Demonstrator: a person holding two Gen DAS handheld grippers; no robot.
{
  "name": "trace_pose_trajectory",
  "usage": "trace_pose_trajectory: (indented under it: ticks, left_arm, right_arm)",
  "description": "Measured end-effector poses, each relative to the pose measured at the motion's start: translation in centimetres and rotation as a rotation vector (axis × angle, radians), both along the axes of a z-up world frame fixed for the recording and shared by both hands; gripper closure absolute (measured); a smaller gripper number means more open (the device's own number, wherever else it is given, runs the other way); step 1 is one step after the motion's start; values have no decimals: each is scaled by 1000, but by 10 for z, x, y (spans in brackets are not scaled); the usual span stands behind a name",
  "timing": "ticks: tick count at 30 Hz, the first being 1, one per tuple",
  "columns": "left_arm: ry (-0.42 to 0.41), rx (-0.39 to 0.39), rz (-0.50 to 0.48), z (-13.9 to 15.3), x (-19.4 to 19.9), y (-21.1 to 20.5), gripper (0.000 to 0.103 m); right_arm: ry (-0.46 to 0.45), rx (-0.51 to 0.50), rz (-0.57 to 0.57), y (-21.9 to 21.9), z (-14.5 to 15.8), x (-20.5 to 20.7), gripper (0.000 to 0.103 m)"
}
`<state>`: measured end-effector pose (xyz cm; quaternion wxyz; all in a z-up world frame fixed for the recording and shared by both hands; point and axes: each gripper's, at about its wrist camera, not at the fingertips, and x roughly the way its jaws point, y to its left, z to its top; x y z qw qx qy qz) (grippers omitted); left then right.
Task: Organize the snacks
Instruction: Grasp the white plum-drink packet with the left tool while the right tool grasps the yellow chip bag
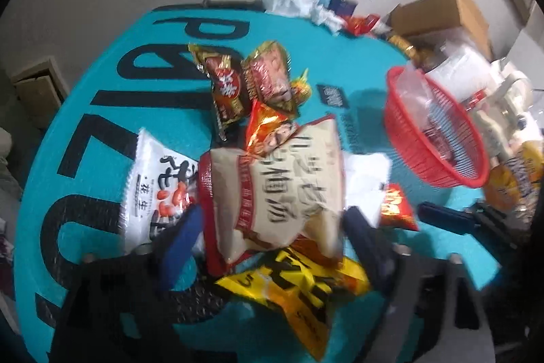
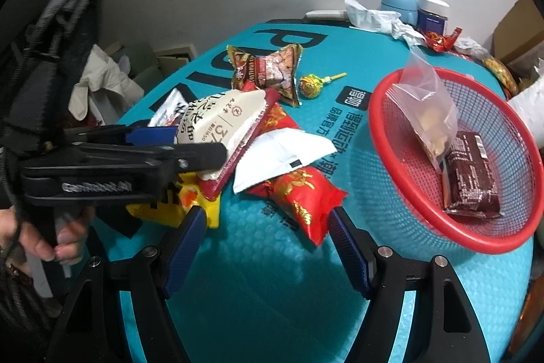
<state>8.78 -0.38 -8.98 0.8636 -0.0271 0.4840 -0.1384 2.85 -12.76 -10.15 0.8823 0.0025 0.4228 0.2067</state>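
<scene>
While our left gripper (image 1: pixel 272 223) stood released around the cream snack bag (image 1: pixel 275 182), only our right wrist view showed the right gripper (image 2: pixel 267 227), released, and a brown packet (image 2: pixel 471 176) inside the red basket (image 2: pixel 425 203).

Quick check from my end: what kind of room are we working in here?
Probably a cluttered home or storage room, not a kitchen or lab. A teal printed mat serves as the work surface, cardboard boxes sit along the plain white wall, and crumpled clothing is piled beside it.
</scene>
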Motion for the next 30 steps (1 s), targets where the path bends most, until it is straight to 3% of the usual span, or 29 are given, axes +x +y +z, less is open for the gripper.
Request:
trace_pose_trajectory:
  ticks: [4,8,12,14,30]
  left_arm:
    - [58,-74,11,-14,8,3,13]
    - [43,-102,28,-13,10,6,15]
    - [10,-127,36,-8,6,5,41]
    - [-1,-126,38,-5,3,6,45]
    - [-62,-111,122,24,-64,55,46]
  right_arm:
    - [9,1,-5,-2,-2,0,28]
    - [27,15,-8,-4,-4,1,28]
    - [27,17,-2,-4,-5,0,28]
    - [24,23,0,-4,-4,-1,28]
    - [24,63,153,34,-1,-9,28]
